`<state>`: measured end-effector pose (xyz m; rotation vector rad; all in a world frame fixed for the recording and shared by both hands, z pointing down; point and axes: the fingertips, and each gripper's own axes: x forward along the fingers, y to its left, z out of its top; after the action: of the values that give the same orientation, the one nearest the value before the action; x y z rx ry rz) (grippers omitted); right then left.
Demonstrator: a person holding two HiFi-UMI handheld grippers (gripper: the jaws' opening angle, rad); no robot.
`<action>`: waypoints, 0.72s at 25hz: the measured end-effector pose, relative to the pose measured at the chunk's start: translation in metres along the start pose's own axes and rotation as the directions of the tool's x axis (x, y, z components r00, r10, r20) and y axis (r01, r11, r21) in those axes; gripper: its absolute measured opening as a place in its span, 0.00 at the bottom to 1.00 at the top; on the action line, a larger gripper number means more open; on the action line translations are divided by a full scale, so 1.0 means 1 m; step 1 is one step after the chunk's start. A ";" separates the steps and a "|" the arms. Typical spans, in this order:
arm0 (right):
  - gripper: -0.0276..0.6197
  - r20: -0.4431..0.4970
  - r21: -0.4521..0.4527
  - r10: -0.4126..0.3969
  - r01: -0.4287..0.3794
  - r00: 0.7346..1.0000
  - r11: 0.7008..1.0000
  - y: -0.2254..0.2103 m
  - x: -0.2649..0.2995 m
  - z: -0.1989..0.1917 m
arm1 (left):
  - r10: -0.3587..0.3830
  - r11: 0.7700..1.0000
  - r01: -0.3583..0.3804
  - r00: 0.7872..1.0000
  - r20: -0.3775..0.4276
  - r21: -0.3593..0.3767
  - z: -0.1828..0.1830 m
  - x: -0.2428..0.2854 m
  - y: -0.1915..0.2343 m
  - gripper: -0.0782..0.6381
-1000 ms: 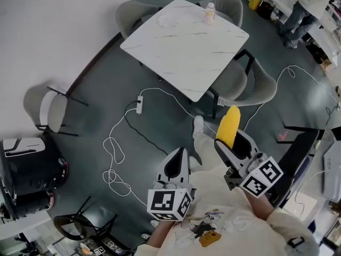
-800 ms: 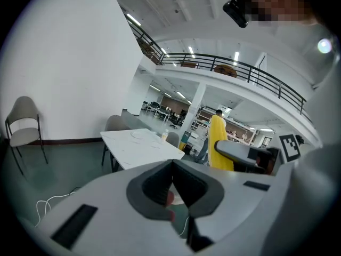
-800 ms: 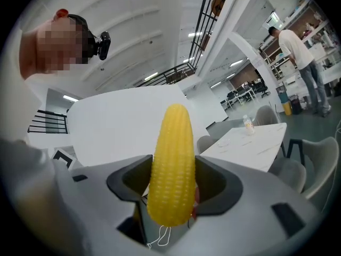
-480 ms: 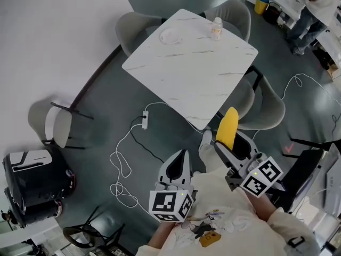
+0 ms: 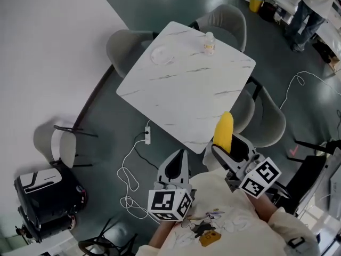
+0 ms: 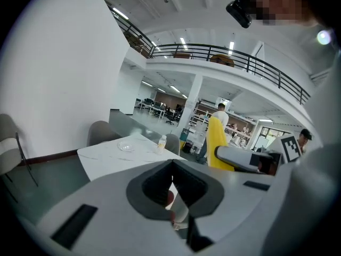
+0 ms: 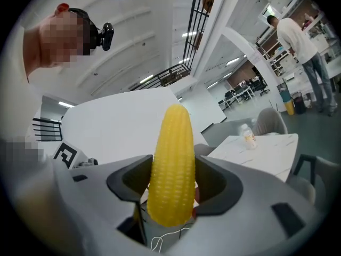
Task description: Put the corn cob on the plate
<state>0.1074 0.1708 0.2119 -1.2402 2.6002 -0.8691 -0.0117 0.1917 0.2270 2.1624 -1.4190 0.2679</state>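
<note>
Corn cob [image 5: 223, 129] is seen in the head view held upright by the right gripper [image 5: 226, 144], beside the left gripper [image 5: 176, 166] and well apart from the plate [image 5: 161, 55] on the marble table [image 5: 186, 92]; in the left gripper view its jaws are pressed together, and in the right gripper view the jaws are clamped on the cob's lower half

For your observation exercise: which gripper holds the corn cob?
The right gripper: its jaws clamp the yellow corn cob; the left gripper is shut and empty.

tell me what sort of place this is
Probably a big open-plan office or lab hall: a white table with chairs, a railed mezzanine overhead, and rows of desks beyond.
</note>
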 end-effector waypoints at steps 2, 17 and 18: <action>0.43 0.009 0.008 -0.004 0.004 1.000 1.000 -0.014 0.005 0.007 | -0.002 1.000 0.003 1.000 -0.009 0.021 0.008 0.016 -0.001 0.12; 0.43 -0.013 -0.007 0.025 -0.025 1.000 1.000 -0.041 0.042 0.020 | 0.048 0.999 -0.048 0.999 -0.006 -0.018 0.018 0.051 0.018 0.12; 0.43 -0.016 -0.006 0.022 -0.022 1.000 1.000 -0.042 0.044 0.019 | 0.045 0.999 -0.046 0.999 -0.013 -0.022 0.017 0.054 0.019 0.12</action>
<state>0.1139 0.1088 0.2247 -1.2083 2.6254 -0.8711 -0.0081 0.1346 0.2428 2.1090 -1.4591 0.2797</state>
